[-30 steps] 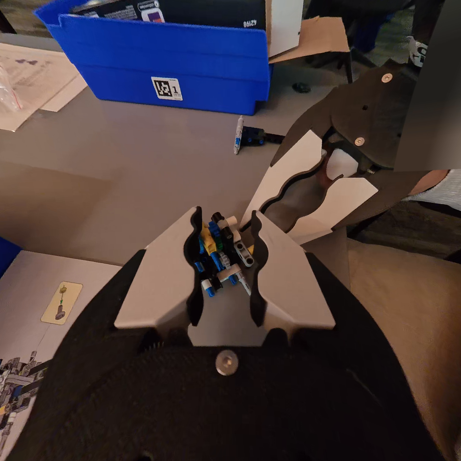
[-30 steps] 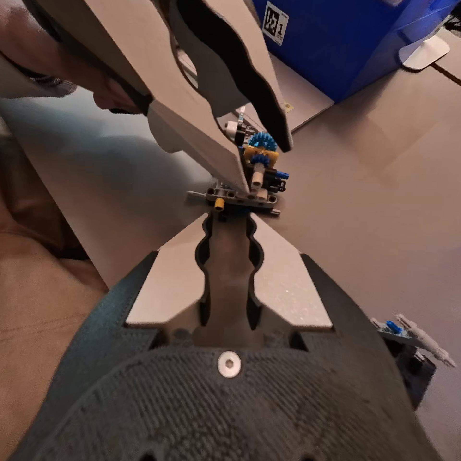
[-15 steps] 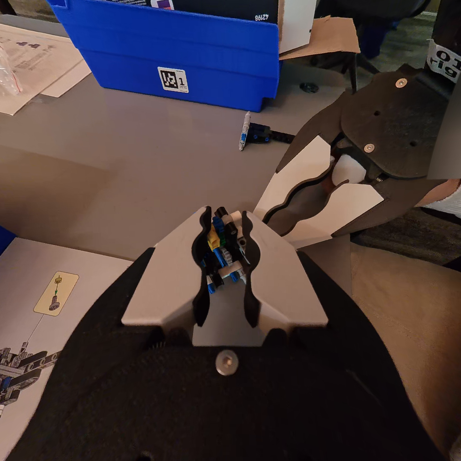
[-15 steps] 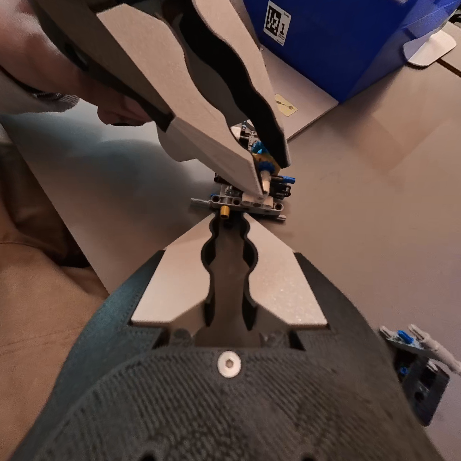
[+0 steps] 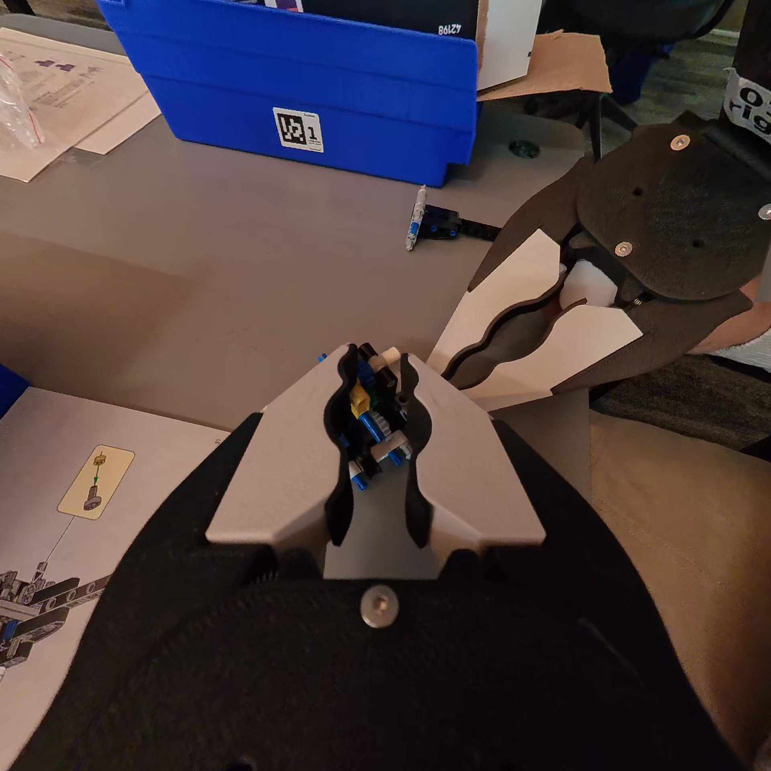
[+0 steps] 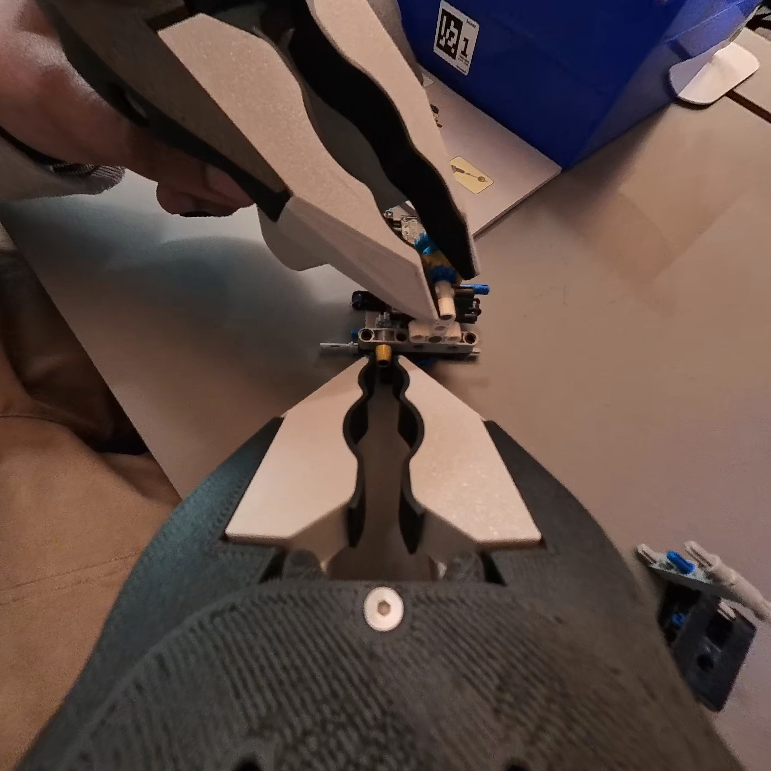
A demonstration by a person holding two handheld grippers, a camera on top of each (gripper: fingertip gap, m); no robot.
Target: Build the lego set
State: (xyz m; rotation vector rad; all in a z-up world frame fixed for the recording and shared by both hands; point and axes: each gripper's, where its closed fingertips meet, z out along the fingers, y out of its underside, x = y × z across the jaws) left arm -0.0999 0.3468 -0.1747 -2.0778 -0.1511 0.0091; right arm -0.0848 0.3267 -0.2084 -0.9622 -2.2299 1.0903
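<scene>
A small lego assembly (image 5: 371, 413) of grey beams, blue gears and a yellow piece sits on the grey table (image 5: 208, 292) near its front edge. My left gripper (image 5: 377, 359) is shut on its upper part. In the right wrist view the left gripper (image 6: 452, 288) comes in from the upper left onto the assembly (image 6: 421, 333). My right gripper (image 6: 383, 364) meets the assembly's grey front beam. Its jaws are closed narrowly around a small yellow pin (image 6: 382, 354) that sticks out of that beam. In the left wrist view the right gripper (image 5: 442, 375) touches the assembly from the right.
A blue bin (image 5: 313, 83) stands at the back, with a box in it. An open instruction booklet (image 5: 83, 479) lies at the left. A second small sub-assembly (image 5: 434, 221) lies behind, also in the right wrist view (image 6: 701, 617). Papers (image 5: 62, 96) lie far left.
My left gripper's jaws have closed tighter on the assembly. My right gripper's jaws have narrowed around the yellow pin. Both views have shifted slightly.
</scene>
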